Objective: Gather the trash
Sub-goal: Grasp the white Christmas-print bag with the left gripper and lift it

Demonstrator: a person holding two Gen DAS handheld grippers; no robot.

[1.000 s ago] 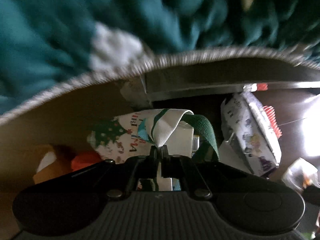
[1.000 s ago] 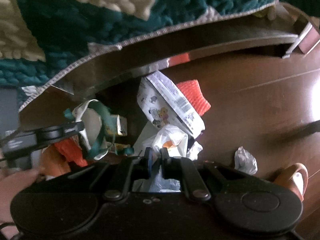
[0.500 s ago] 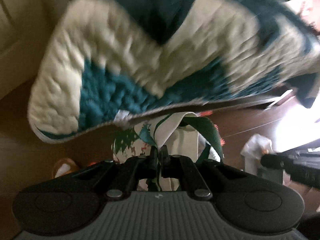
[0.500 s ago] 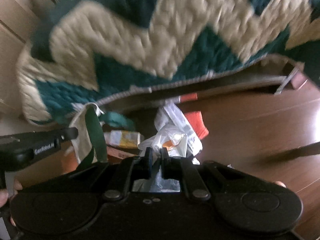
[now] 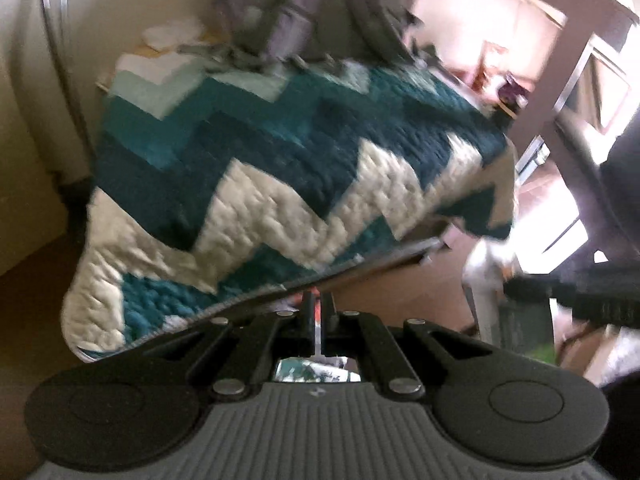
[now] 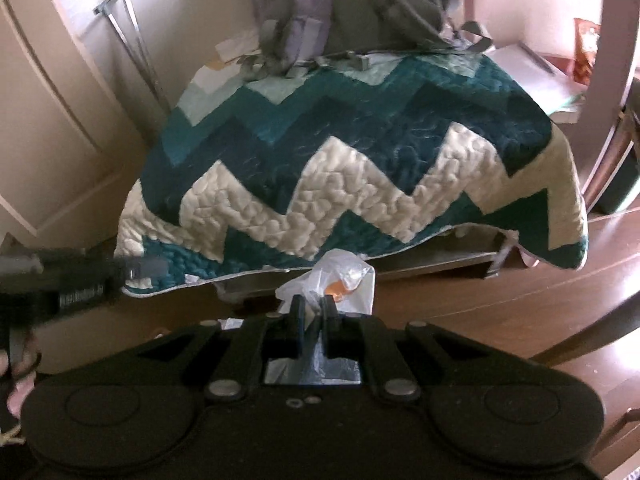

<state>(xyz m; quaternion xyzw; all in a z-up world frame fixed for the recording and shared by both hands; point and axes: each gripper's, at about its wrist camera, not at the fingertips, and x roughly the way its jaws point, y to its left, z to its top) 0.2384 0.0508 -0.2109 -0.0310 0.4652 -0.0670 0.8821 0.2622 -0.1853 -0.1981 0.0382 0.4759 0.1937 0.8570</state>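
— Where was the trash when we looked along the right gripper [image 6: 312, 307]?

— We saw a crumpled white plastic bag [image 6: 340, 276], with a bit of orange showing through it, sitting right at the tips. The two fingers were nearly together and pinched a fold of the bag between them; the bunched top rose just above and past the tips, and more of the plastic showed through the gap lower down, close to the camera.

— And the left gripper [image 5: 318, 308]?

— Its fingers were pressed together. We noticed a thin pale strip [image 5: 318, 336] caught between them, and below, through the opening in the frame, a scrap of printed paper or cloth in white and green [image 5: 312, 372]. We could not tell what that item was; most of it hung out of sight under the gripper.

— What lay beyond?

— In both views we faced a bed covered by a quilt [image 6: 360, 168] with teal and cream zigzags, its edge hanging over the bed frame [image 6: 432, 258]. A grey backpack [image 6: 348, 8] with lilac straps stood on top at the far side. The floor [image 6: 500, 304] was dark brown wood. In the right view the left gripper reached in from the left edge, well apart from the bag; in the left view the bag [image 5: 486, 280] showed blurred at the right.
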